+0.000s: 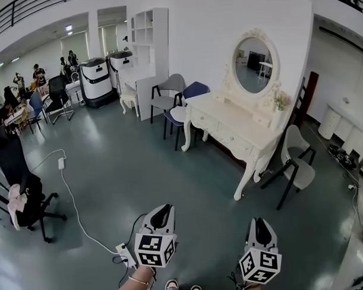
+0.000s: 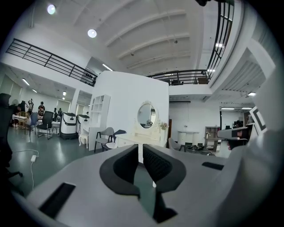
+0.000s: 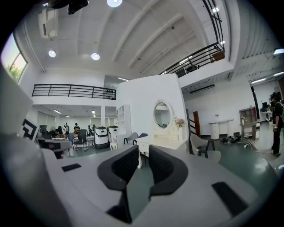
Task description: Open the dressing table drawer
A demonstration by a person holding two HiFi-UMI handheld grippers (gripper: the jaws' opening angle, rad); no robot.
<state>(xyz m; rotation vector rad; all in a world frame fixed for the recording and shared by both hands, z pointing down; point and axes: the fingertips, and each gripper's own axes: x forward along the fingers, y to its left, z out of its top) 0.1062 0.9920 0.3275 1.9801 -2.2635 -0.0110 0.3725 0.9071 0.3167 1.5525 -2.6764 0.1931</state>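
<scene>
The white dressing table [image 1: 227,118] with its oval mirror [image 1: 254,63] stands against the wall across the floor, a few steps ahead of me. Its drawer fronts [image 1: 231,139] look closed. Both grippers hang low in the head view, far short of the table. My left gripper [image 1: 162,211] is shut with nothing in it; the left gripper view shows its pads [image 2: 128,162] nearly touching, with the table [image 2: 133,139] small beyond them. My right gripper [image 1: 259,224] is open by a narrow gap and empty; its pads [image 3: 125,165] frame the table [image 3: 153,139] in the distance.
A grey chair [image 1: 296,166] stands at the table's right end; a blue chair [image 1: 189,94] and another grey one [image 1: 168,90] stand at its left. A power strip and cable [image 1: 125,252] lie by my feet. A black office chair [image 1: 25,195] stands at the left.
</scene>
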